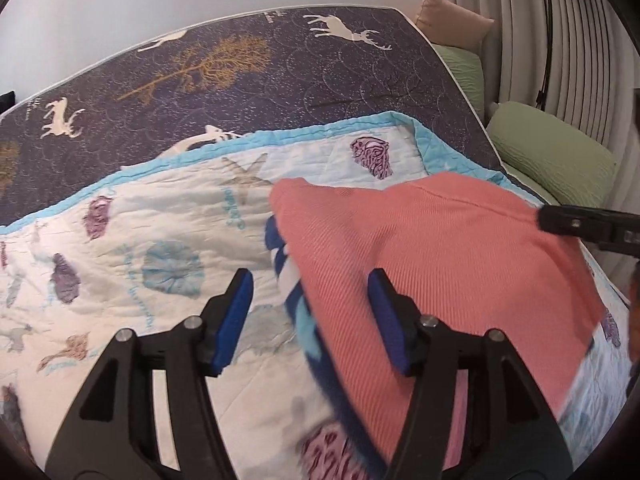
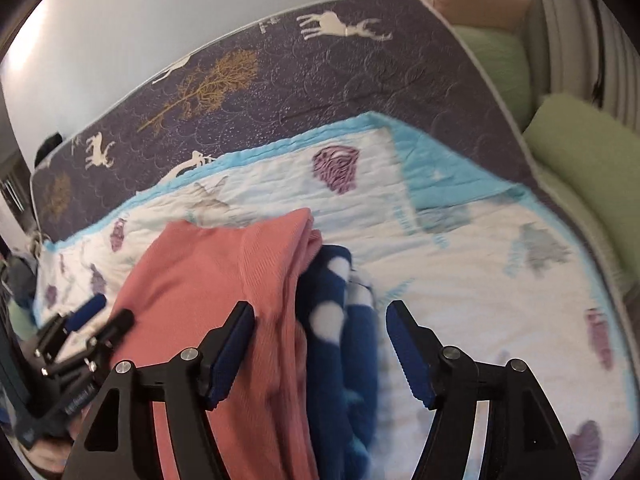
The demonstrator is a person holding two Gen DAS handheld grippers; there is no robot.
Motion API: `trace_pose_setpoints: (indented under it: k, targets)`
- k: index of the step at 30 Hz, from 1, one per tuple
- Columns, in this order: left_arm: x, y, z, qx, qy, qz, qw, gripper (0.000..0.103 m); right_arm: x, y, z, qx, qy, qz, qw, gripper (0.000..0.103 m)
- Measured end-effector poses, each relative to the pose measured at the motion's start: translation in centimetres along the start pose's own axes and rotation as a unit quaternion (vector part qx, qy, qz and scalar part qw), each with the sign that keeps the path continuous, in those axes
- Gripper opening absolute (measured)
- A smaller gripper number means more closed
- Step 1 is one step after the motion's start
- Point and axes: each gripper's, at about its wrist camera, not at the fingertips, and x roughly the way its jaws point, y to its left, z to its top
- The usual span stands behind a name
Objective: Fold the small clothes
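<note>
A salmon-pink ribbed garment (image 1: pixel 440 264) lies on a white seashell-print quilt (image 1: pixel 160 216), on top of a dark blue cloth with white spots (image 1: pixel 296 300). My left gripper (image 1: pixel 310 312) is open, with the left edge of both cloths between its blue pads. My right gripper (image 2: pixel 320 344) is open over the pink garment's (image 2: pixel 224 280) right edge and the blue cloth (image 2: pixel 340 320). The right gripper's finger (image 1: pixel 580 224) shows at the garment's right edge in the left wrist view. The left gripper (image 2: pixel 104 316) shows at the garment's left side in the right wrist view.
The quilt lies on a dark purple mattress with deer and tree prints (image 1: pixel 280 80). Green pillows (image 1: pixel 552 152) and a tan cushion (image 1: pixel 452 20) lie by the ribbed headboard at the right. A white wall stands behind the bed.
</note>
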Motion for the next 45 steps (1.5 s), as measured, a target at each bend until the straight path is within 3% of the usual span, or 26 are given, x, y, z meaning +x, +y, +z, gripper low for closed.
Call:
trace_pose_setpoints:
  k: [4, 14, 19, 23, 28, 32, 40, 45]
  targets:
    - [-4.3, 0.3, -1.2, -0.008, -0.004, -0.025, 0.9997, 0.061, -4.9, 0.9, -2.4, -0.029, -0.013, 0.022, 0.999, 0.069]
    - [-20.7, -3.0, -6.6, 0.004, -0.046, -0.056, 0.9973, 0.082, -19.8, 5.5, -12.4, -0.100, -0.044, 0.056, 0.992, 0.071]
    - [-29.9, -4.4, -10.8, 0.017, -0.102, -0.042, 0.9937, 0.092, -28.2, 7.6, -18.1, -0.107, -0.091, 0.026, 0.990, 0.071]
    - [-35.4, -4.5, -14.1, 0.000, -0.110, -0.036, 0.9933, 0.098, -33.6, 8.2, -21.8, -0.067, -0.115, 0.019, 0.991, 0.078]
    - [-40.1, -4.9, -17.0, -0.012, -0.088, -0.020, 0.9959, 0.099, -38.9, 9.1, -26.1, -0.037, -0.142, 0.002, 0.989, 0.081]
    - [-43.6, -5.0, -19.2, -0.013, -0.102, 0.000, 0.9947, 0.100, -41.5, 10.1, -28.3, -0.034, -0.153, -0.008, 0.988, 0.083]
    - [-46.3, -4.7, -22.7, -0.020, -0.092, 0.021, 0.9954, 0.102, -44.3, 12.0, -31.6, -0.050, -0.163, -0.023, 0.985, 0.085]
    - [-47.5, -5.0, -24.5, -0.024, -0.082, 0.011, 0.9963, 0.102, -44.8, 12.5, -33.3, -0.055, -0.151, -0.021, 0.987, 0.086]
